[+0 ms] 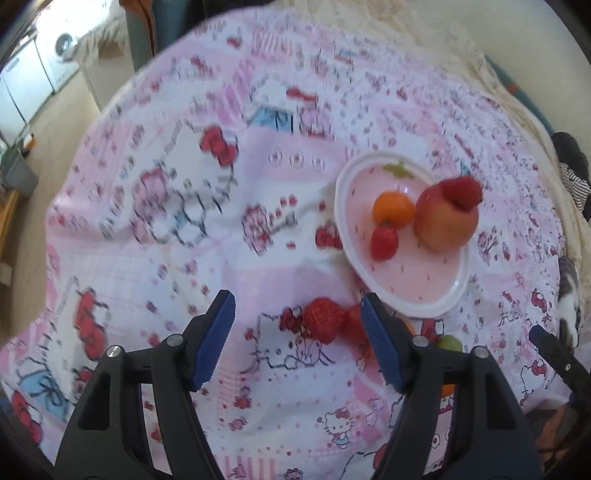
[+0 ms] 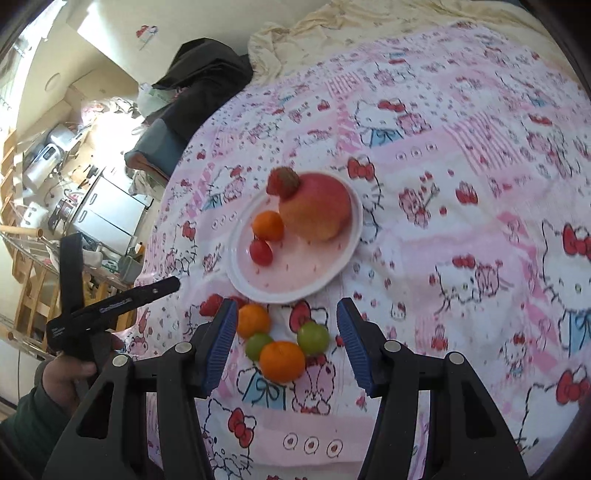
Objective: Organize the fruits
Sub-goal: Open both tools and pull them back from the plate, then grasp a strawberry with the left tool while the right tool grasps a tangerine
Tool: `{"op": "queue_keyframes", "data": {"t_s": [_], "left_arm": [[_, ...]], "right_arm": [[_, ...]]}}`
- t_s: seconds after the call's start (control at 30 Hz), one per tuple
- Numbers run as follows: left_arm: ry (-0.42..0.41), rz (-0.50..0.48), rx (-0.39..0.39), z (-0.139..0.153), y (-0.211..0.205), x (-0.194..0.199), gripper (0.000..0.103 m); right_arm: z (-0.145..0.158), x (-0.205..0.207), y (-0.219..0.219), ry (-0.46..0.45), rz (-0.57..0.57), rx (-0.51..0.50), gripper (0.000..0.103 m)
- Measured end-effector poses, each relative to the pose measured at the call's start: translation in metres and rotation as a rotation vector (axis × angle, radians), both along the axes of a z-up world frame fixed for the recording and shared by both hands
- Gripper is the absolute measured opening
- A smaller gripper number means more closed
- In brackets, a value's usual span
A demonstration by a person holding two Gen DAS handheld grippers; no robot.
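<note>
A white plate with a pink middle (image 1: pixel 343 206) (image 2: pixel 236 273) lies on the patterned bed cover. It holds a big apple (image 1: pixel 445 221) (image 2: pixel 316 206) with a strawberry (image 1: pixel 461 192) (image 2: pixel 283 182) on top, an orange (image 1: pixel 393 208) (image 2: pixel 268 225) and a small red fruit (image 1: pixel 384 242) (image 2: pixel 261 252). My left gripper (image 1: pixel 299 343) is open above a loose strawberry (image 1: pixel 323 319); a second one (image 1: pixel 354 325) is half hidden by its right finger. My right gripper (image 2: pixel 288 343) is open over two oranges (image 2: pixel 282 360) (image 2: pixel 253 319) and two green grapes (image 2: pixel 313 338) (image 2: pixel 258 345), touching none.
The pink and white cover (image 1: pixel 184 221) ends at a drop to the floor on the left. A cream blanket (image 2: pixel 332 22) and a dark garment (image 2: pixel 207 70) lie at the far side. A hand (image 2: pixel 70 369) grips the left tool's handle. Something furry, grey and white (image 1: pixel 569 306), sits at the right edge.
</note>
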State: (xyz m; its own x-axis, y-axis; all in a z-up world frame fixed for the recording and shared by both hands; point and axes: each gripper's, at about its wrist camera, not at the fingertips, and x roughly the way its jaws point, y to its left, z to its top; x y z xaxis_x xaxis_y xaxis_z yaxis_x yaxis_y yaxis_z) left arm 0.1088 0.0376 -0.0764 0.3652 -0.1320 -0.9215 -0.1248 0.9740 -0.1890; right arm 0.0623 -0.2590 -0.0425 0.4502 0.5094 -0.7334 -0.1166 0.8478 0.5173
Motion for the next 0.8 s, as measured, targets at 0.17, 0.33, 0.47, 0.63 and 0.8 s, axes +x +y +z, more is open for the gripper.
{"op": "queue_keyframes", "data": {"t_s": [0.17,0.33,0.47,0.63,0.8], "left_arm": [[0.066,0.011,-0.035,-0.024,-0.006,0.006,0.067],[0.122,0.028,-0.080,-0.040,-0.006,0.013,0.038],[0.140,0.033,-0.114,-0.044,-0.005,0.016,0.036],[0.168,0.035,-0.170,-0.049,-0.005,0.017,0.026],[0.163,0.007,-0.153,-0.042,-0.009,0.013,0.025]], "right_arm": [[-0.003,0.002,0.006,0.013,0.011,0.000,0.059],[-0.005,0.005,0.010,0.015,0.013,-0.009,0.059],[-0.004,0.005,0.014,0.009,0.027,-0.018,0.059],[-0.005,0.006,0.017,0.008,0.031,-0.023,0.059],[-0.011,0.007,0.021,0.040,0.043,-0.038,0.059]]}}
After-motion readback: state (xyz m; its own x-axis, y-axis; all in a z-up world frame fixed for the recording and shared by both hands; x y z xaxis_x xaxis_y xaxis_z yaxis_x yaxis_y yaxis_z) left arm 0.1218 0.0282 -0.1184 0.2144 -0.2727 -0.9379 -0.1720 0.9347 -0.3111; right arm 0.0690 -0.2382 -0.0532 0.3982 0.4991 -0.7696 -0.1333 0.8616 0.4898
